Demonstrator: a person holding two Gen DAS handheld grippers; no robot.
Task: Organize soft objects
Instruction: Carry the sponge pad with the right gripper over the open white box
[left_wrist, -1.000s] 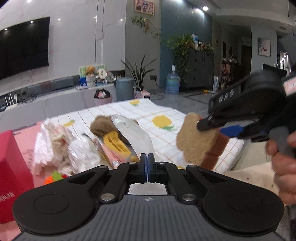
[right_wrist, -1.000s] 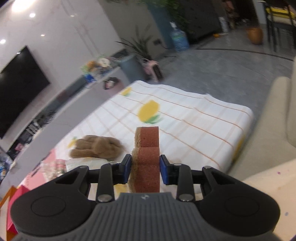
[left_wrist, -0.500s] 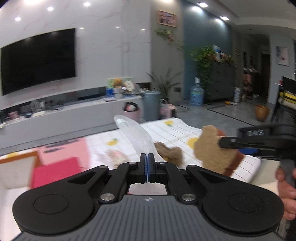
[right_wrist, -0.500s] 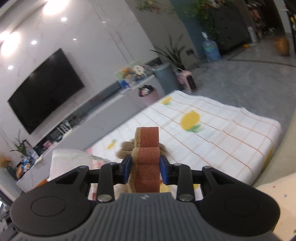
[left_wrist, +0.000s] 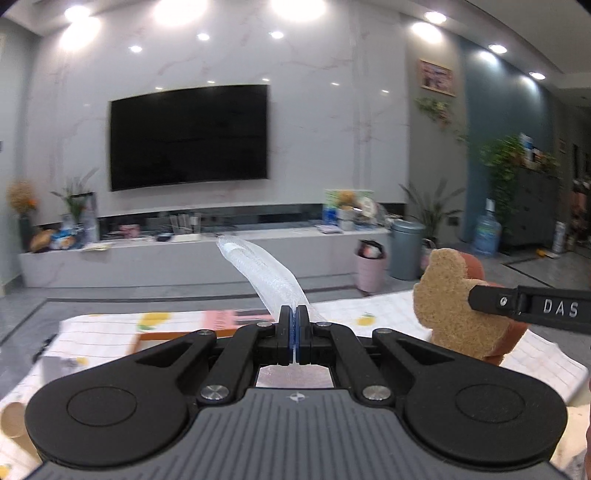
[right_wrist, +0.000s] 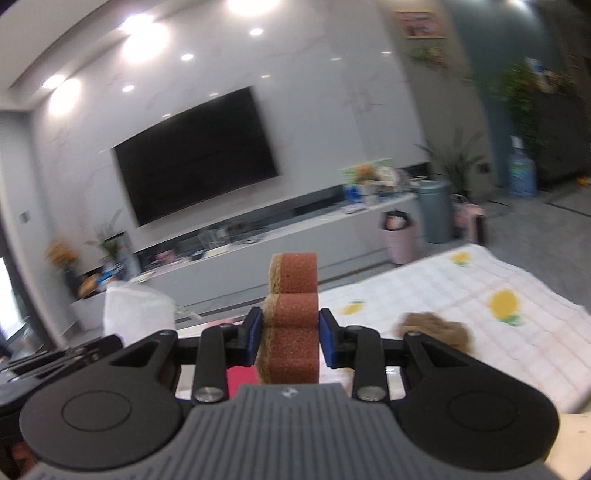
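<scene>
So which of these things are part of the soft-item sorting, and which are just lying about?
Job:
bear-shaped sponge, held by right gripper
clear mesh strip, pinched by left gripper
brown plush on the tablecloth

Lying about:
TV
pink bin
water bottle

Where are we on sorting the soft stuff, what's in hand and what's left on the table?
Nothing visibly put away yet. In hand: the left gripper is shut on a clear mesh sleeve, and the right gripper is clamped on the bear-shaped sponge, both held above the table. Left: the brown plush lies on the checked tablecloth.
</scene>
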